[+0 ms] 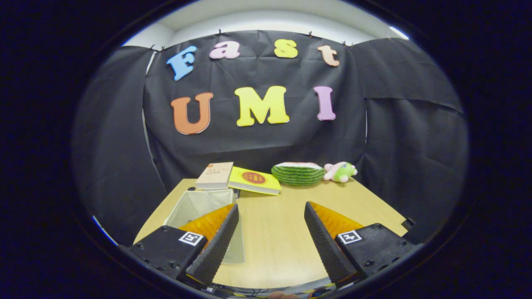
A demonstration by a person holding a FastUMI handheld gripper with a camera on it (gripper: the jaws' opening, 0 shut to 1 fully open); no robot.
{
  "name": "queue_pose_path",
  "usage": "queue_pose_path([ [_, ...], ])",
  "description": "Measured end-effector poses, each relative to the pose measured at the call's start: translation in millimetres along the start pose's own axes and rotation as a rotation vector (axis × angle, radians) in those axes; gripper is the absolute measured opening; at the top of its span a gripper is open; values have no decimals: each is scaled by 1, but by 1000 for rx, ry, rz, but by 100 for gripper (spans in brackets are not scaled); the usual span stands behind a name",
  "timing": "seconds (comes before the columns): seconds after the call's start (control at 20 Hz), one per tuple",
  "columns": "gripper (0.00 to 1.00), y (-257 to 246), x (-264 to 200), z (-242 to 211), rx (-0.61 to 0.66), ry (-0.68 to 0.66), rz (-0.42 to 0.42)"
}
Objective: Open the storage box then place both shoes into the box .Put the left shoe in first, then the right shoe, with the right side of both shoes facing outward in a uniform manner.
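the claw (271, 207) hangs spread and empty over the table (274, 232), its left finger above the open storage box (199, 205), books (232, 177) beyond.

Black cloth wall (257, 141) hangs behind and to both sides, clipped along its top. Above it, white wall (266, 20), evenly lit. Light wood desk (274, 232) below.
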State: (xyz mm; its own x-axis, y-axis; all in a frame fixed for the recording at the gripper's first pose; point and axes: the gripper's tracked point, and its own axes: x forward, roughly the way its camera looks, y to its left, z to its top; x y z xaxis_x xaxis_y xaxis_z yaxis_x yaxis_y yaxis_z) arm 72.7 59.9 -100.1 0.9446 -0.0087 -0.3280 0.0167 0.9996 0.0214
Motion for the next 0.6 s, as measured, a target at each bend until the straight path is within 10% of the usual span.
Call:
queue_pose_path([
  [0.6, 100, -39, -83, 37, -55, -269, -52],
])
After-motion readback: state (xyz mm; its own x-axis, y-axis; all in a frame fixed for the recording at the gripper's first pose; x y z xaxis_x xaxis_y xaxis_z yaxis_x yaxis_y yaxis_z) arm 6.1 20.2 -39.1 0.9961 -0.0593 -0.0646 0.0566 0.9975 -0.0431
